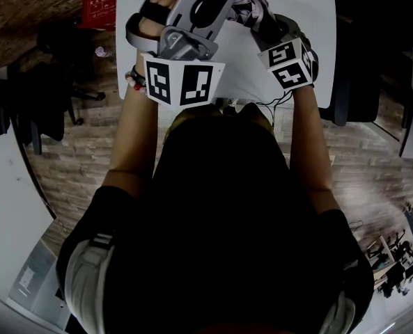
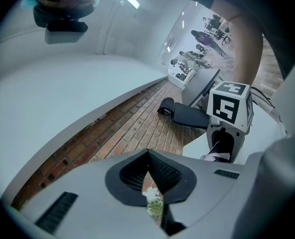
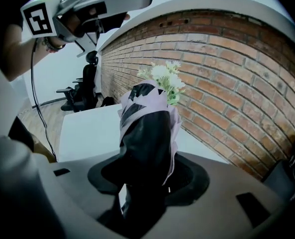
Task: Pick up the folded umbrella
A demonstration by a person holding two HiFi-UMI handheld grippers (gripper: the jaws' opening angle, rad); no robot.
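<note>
Umbrella (image 3: 147, 133), folded, black with lilac panels, sits clamped between the jaws of the right gripper (image 3: 145, 180). Its far end sticks out past them toward a bunch of white and green flowers (image 3: 164, 78) by the brick wall (image 3: 232, 78). From the head view the bundle hangs over the white counter (image 1: 297, 5). It looks clear of that surface rather than resting on it, though the gap itself isn't plainly shown. The jaws stand part-way wide because the bundle fills them, and the pads press on its dark lower part. Left gripper (image 2: 149, 176) is up beside the right one, jaws brought together with nothing between them. Only a sliver of the flowers shows through the slit below its pads. The pick-up step is, by my reading, about done: the grasp is made and the right gripper alone bears the umbrella. The next move calls for a firm clamp, since slick fabric could slide through, and for keeping the load clear of the flowers, with the left free to steady it if needed
</note>
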